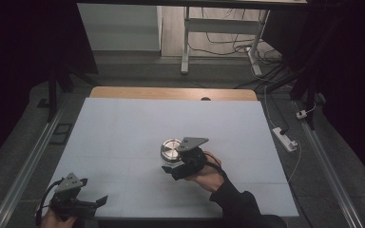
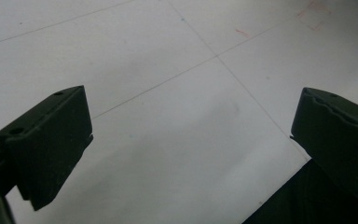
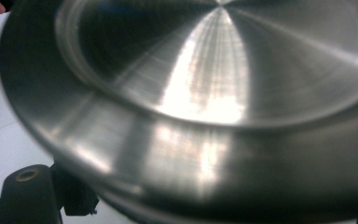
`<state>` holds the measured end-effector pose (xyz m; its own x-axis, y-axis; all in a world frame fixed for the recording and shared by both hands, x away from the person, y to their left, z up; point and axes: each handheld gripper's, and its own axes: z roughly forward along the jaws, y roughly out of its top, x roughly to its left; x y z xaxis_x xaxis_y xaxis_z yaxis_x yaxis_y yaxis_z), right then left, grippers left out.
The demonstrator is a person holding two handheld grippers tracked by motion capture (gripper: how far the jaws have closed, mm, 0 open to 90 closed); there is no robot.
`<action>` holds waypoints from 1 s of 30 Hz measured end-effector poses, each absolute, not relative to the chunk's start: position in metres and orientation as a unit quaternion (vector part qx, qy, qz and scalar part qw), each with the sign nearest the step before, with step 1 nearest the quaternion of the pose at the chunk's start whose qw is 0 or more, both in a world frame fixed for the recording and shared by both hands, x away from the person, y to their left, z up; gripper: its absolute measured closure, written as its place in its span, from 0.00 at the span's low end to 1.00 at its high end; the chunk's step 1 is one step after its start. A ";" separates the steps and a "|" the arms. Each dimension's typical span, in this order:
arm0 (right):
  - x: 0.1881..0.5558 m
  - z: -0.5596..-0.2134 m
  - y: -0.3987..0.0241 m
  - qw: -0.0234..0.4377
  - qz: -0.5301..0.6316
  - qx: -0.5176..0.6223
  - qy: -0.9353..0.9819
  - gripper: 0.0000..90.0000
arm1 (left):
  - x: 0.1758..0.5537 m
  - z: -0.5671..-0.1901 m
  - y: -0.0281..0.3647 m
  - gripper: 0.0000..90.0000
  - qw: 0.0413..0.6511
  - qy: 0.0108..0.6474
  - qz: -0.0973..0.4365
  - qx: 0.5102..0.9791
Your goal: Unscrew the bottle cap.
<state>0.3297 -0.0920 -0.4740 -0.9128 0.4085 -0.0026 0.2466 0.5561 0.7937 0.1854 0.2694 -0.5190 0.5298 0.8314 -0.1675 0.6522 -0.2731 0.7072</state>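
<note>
Your right claw (image 1: 171,167) is sitting against the steel disc (image 1: 171,149) near the middle of the worktop (image 1: 123,133), toward its near edge; whether it is gripping the disc, I cannot tell. Your left claw (image 1: 97,202) is gaping wide over the near left corner, holding nothing.

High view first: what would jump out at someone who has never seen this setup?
A shiny round brushed-steel container sits mid-table on the pale blue-white tabletop, with the right gripper pressed close at its near side. The left gripper rests at the table's near left corner, jaws wide apart over bare surface.
</note>
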 end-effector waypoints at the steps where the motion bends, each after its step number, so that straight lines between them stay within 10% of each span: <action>1: 0.330 -0.474 -0.092 0.094 0.431 0.186 0.878 0.17 | 0.186 -0.518 0.269 0.00 0.379 0.468 0.118 0.790; 30: 0.326 -0.475 -0.090 0.088 0.431 0.171 0.882 0.17 | 0.228 -0.486 0.236 0.00 0.454 0.356 0.093 0.812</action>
